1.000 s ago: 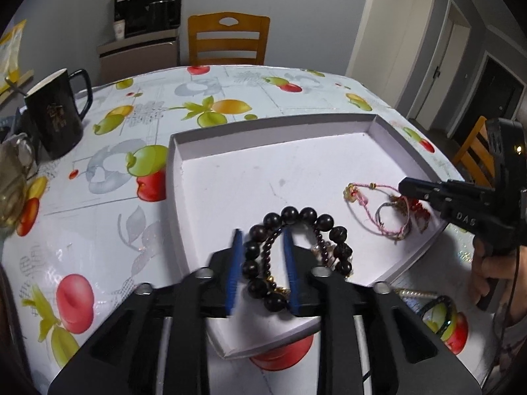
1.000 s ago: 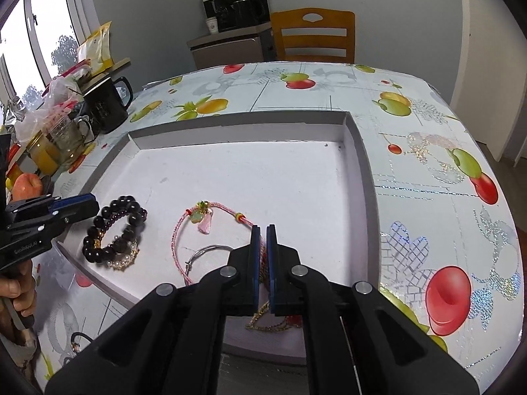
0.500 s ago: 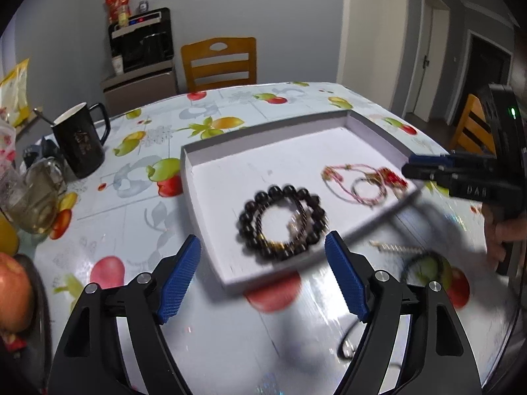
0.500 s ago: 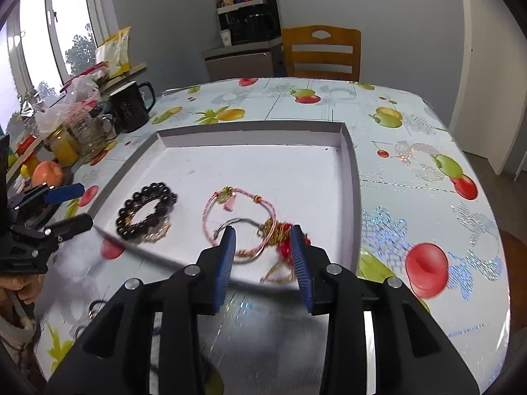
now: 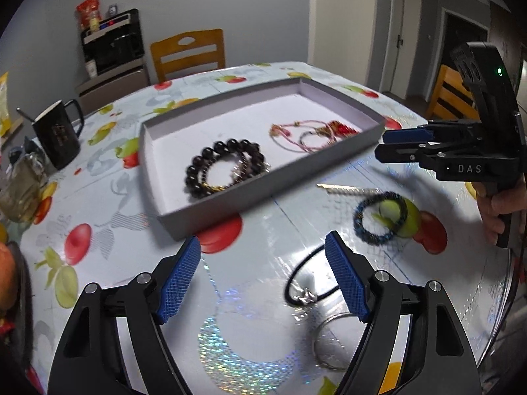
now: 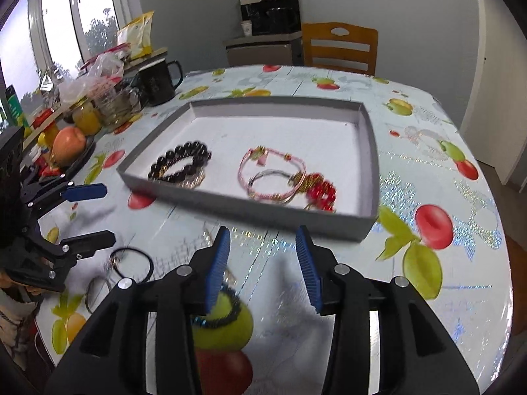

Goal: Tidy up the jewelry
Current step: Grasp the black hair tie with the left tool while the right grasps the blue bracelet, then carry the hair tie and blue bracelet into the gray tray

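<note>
left wrist view has the left gripper (image 5: 263, 276) with its blue pads spread wide and nothing between them, hovering over the fruit-print table (image 5: 98, 197) on the near side of the grey tray (image 5: 214, 202). inside the tray lie a dark bead bracelet (image 5: 224, 164) toward its left end and a pink cord bracelet (image 5: 296, 135) with a red beaded piece (image 5: 342, 130) toward its right end. outside the tray, near its front wall, sit a blue-black bracelet (image 5: 378, 217), a black cord loop with a silver charm (image 5: 306, 283) and a thin metal ring (image 5: 326, 345). right wrist view shows the right gripper (image 6: 263, 270) also spread and empty, in front of the tray, its left pad above the blue-black bracelet. a black mug (image 6: 158, 79) stands beyond the tray's far left corner.
</note>
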`<state>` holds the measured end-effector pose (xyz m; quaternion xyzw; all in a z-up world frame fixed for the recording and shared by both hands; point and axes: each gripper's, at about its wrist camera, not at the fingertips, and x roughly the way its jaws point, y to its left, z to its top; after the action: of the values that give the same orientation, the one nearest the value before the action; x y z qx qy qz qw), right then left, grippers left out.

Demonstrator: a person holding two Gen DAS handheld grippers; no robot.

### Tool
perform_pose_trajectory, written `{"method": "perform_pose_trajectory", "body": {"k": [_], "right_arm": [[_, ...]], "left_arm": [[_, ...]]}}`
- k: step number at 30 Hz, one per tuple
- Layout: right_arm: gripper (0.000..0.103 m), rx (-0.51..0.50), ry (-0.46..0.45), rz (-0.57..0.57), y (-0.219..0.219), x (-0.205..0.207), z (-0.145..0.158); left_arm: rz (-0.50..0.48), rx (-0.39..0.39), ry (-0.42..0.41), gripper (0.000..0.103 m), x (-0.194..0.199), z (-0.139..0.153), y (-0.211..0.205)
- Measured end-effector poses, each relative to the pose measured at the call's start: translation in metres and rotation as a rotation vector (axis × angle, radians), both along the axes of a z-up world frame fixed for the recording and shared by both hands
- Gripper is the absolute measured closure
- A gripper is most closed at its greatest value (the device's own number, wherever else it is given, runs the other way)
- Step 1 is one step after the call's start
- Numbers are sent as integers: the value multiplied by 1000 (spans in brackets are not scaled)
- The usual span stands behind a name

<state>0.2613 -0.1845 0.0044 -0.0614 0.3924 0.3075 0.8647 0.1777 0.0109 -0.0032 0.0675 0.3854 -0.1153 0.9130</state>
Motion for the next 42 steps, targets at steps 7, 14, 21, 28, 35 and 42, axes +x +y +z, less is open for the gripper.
{"method": "perform_pose_trajectory", "body": {"k": [7, 14, 21, 28, 35, 42], "right_arm": [[61, -23, 20, 26, 2, -11, -9], [61, -49, 40, 46, 1, -20, -20], [61, -84, 41, 73, 7, -27, -23], [61, -91, 43, 73, 7, -29, -24], [78, -89, 45, 76, 7, -28, -23], [95, -88, 43, 85, 8, -31, -24]], "left_arm": [[-26, 24, 25, 25, -1, -11, -11], [-34, 36, 42, 34, -1, -14, -15], [-60, 63, 66, 45, 0, -18, -22], [-74, 74, 72, 53, 0, -20, -25], [-109, 62, 77, 83, -3, -20, -33], [-118, 48, 80, 90, -4, -20, -34]]}}
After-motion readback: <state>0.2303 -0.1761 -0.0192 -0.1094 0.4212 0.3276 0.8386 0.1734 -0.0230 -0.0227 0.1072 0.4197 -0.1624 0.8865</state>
